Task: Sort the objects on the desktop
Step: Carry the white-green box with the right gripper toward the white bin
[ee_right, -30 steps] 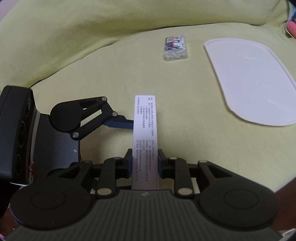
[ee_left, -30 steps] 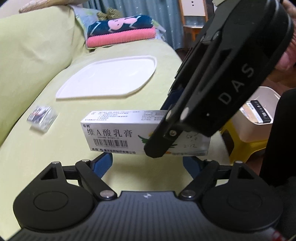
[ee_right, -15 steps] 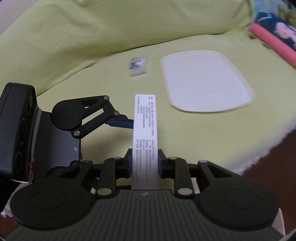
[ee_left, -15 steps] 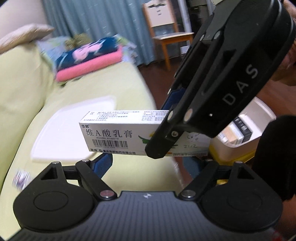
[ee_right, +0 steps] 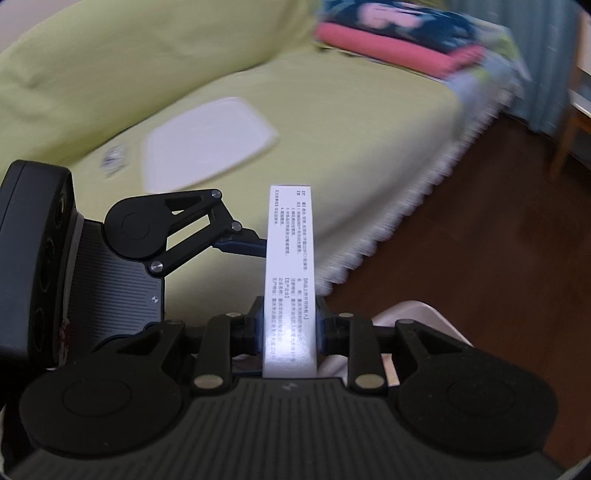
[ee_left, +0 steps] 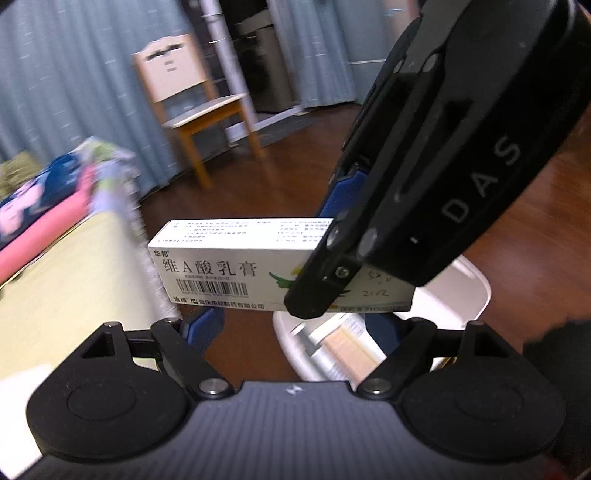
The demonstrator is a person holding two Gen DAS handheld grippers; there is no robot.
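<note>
One white medicine box [ee_right: 289,280] is clamped between the pads of the right hand-held gripper [ee_right: 290,330], which pinches its near end so that the box sticks out lengthwise ahead of it, off the bed and in the air. In the left wrist view the same box [ee_left: 229,267] lies crosswise in front of the left hand-held gripper [ee_left: 295,326], whose blue pads stand wide apart near the box's two ends; whether they press on it cannot be told.

Just below the box sits one white bin [ee_left: 476,291] holding some packets, seen again as a pale rim [ee_right: 417,310] under the right gripper. It stands on a dark wooden floor [ee_right: 480,240].

Farther off is a bed with a yellow-green cover [ee_right: 332,122] and a white fringed edge. On it lie one white tray [ee_right: 207,140] and, just beside it, one small clear packet [ee_right: 112,158], blurred. At the far end of the bed lies a stack of folded cloth [ee_right: 399,33], pink below and dark blue above.

Beyond the bed, one wooden chair [ee_left: 195,110] stands before blue-grey curtains [ee_left: 74,74].
</note>
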